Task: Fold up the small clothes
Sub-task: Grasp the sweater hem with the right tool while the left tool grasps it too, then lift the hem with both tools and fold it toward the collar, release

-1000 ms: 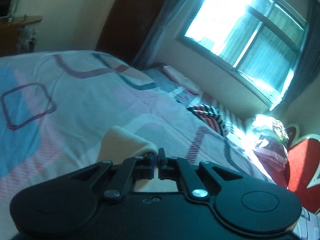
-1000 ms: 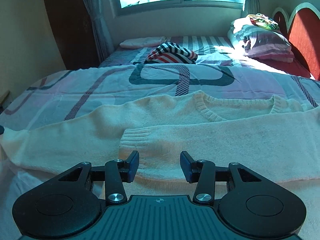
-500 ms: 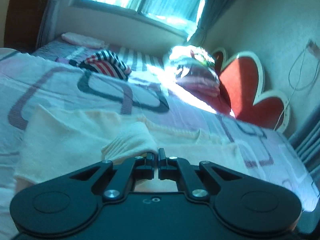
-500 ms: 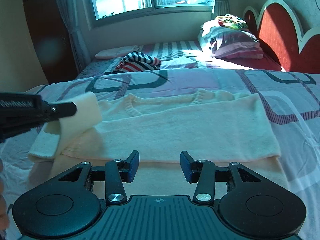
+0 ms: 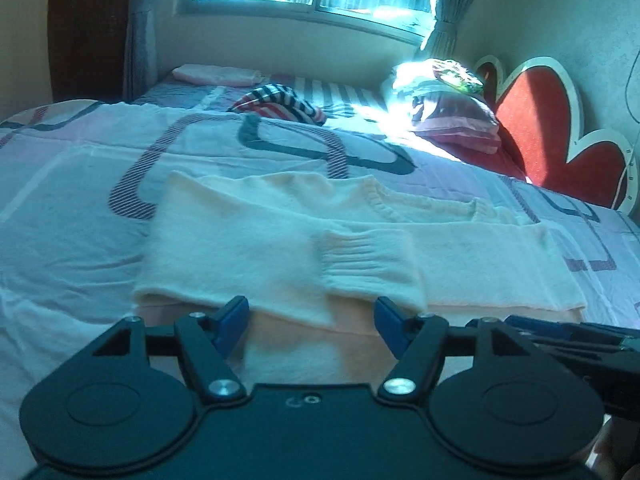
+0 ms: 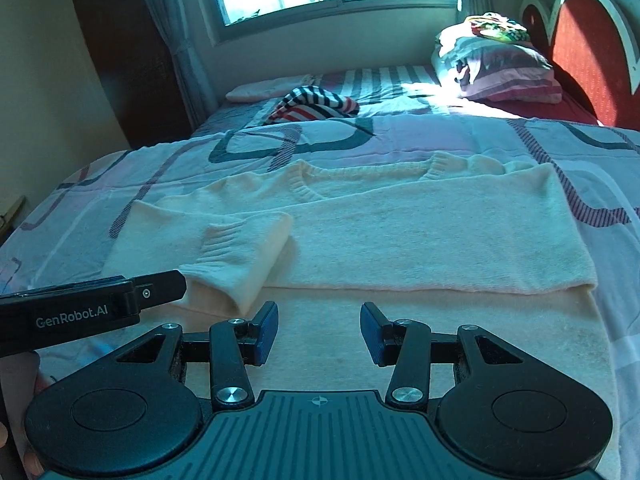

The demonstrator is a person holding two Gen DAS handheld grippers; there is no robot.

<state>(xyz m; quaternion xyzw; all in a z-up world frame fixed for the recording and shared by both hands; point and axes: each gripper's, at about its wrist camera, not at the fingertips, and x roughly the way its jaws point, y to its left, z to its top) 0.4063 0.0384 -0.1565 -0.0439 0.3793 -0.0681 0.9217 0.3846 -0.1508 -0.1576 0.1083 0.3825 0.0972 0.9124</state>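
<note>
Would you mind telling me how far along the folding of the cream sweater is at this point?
Done: both sleeves lie folded across the cream sweater, the ribbed cuff resting on its body. In hand: nothing; the left gripper and the right gripper are both open near the hem. Left: the body itself looks unfolded, so it probably needs folding in half. The striped garment beyond lies crumpled.
</note>
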